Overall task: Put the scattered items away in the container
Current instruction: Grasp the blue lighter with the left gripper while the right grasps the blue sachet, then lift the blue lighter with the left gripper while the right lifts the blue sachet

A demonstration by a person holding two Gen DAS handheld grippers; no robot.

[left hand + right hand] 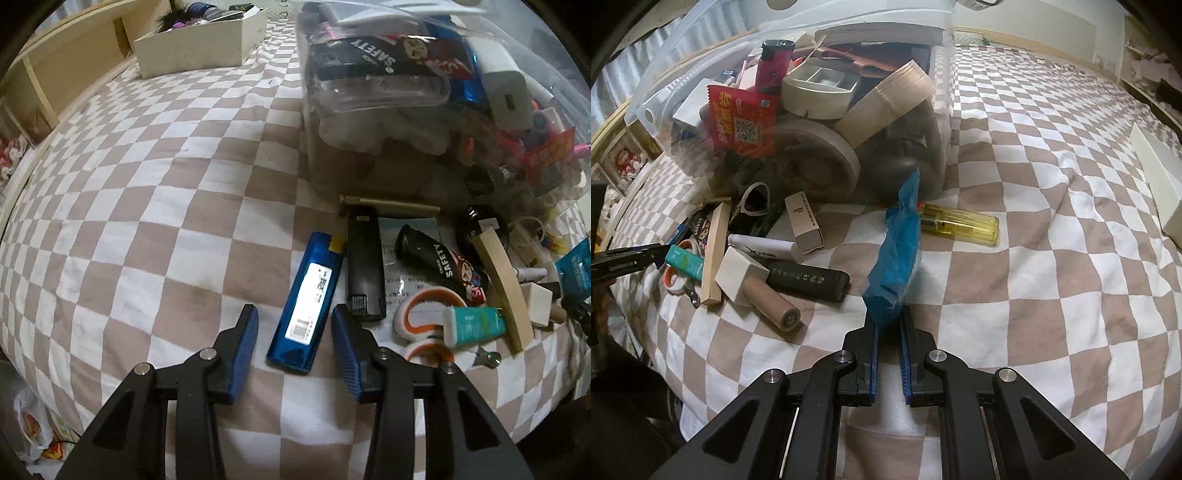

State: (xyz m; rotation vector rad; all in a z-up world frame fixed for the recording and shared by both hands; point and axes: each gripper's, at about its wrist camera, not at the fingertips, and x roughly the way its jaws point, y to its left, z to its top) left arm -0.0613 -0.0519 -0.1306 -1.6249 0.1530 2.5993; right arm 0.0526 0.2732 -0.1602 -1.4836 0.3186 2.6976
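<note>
My left gripper [294, 316] is open, its blue pads on either side of a blue metallic bar [306, 302] with a white label that lies on the checked bedspread. My right gripper [888, 320] is shut on a blue crinkled packet [897, 251] and holds it upright above the bedspread. The clear plastic container [942, 122], packed with items, stands just beyond both grippers; it also shows in the left wrist view [373, 107]. Scattered items lie at its foot: a black box [364, 264], orange-handled scissors [413, 325], a yellow-handled screwdriver [964, 225], a cardboard tube [770, 299].
A white open box [201, 44] with small items stands at the far side of the bed by a wooden frame [55, 66]. A flat white box [1160, 181] lies at the right. The bed's edge drops off at the lower left, with a plastic bag [31, 424] below.
</note>
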